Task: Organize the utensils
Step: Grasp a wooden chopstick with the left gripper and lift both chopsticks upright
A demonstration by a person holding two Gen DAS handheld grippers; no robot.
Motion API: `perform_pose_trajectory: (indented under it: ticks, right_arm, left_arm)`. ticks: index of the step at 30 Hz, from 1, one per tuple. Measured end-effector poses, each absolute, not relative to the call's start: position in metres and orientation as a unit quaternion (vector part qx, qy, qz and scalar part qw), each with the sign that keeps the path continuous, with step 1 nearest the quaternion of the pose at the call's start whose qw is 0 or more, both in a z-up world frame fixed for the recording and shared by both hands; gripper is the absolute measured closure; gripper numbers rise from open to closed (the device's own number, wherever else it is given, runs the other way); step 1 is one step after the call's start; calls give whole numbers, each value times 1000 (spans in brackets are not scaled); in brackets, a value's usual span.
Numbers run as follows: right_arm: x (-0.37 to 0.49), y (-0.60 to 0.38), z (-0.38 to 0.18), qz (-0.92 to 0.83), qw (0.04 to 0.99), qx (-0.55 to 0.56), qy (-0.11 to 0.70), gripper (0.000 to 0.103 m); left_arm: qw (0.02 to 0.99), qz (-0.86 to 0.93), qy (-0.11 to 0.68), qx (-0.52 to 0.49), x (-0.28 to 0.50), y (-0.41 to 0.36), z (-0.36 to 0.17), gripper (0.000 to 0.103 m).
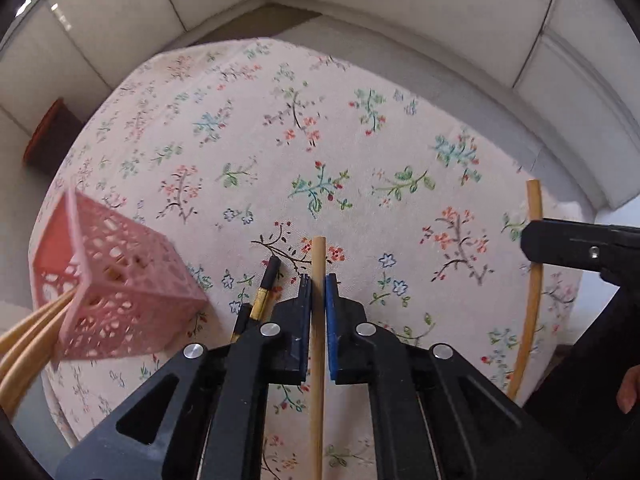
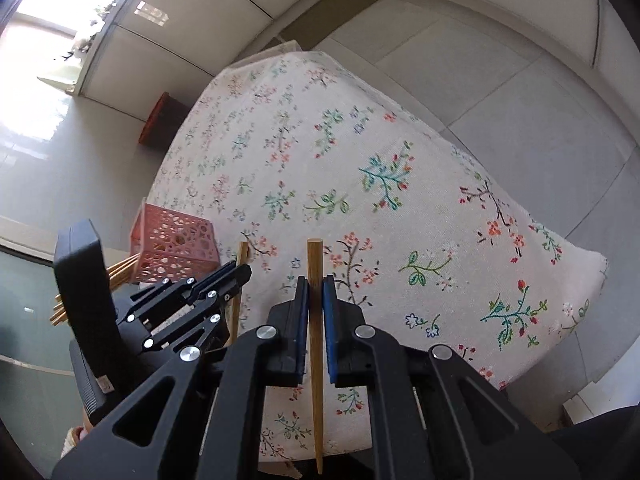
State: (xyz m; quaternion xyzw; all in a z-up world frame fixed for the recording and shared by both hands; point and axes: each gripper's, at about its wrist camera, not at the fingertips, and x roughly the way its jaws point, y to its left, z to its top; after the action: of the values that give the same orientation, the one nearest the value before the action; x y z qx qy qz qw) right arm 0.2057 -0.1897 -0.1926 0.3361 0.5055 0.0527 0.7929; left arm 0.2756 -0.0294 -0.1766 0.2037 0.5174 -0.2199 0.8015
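My left gripper (image 1: 319, 286) is shut on a light wooden chopstick (image 1: 318, 360) and holds it above the floral tablecloth (image 1: 320, 152). My right gripper (image 2: 316, 288) is shut on a second wooden chopstick (image 2: 315, 360); it also shows in the left wrist view (image 1: 530, 300) at the right. A pink perforated basket (image 1: 116, 284) lies tipped at the table's left edge, with several wooden chopsticks (image 1: 28, 340) sticking out of it. It also shows in the right wrist view (image 2: 176, 244). Two black chopsticks with gold bands (image 1: 264, 284) lie on the cloth just left of my left gripper.
The table (image 2: 440, 216) is small and its edges drop off close on all sides. A grey tiled floor (image 2: 500, 92) and white panelled walls surround it. A dark red-rimmed object (image 1: 52, 132) stands on the floor at the far left.
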Motion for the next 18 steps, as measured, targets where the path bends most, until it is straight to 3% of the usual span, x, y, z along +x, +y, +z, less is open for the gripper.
perform_pose_trajectory:
  ticks: [9, 18]
  right_arm:
    - [185, -151, -82, 104, 860, 258, 427, 95]
    - [177, -120, 34, 123, 910, 189, 348, 95]
  left_arm:
    - [903, -181, 375, 107, 185, 26, -36, 97]
    - [948, -176, 265, 22, 152, 67, 89, 97]
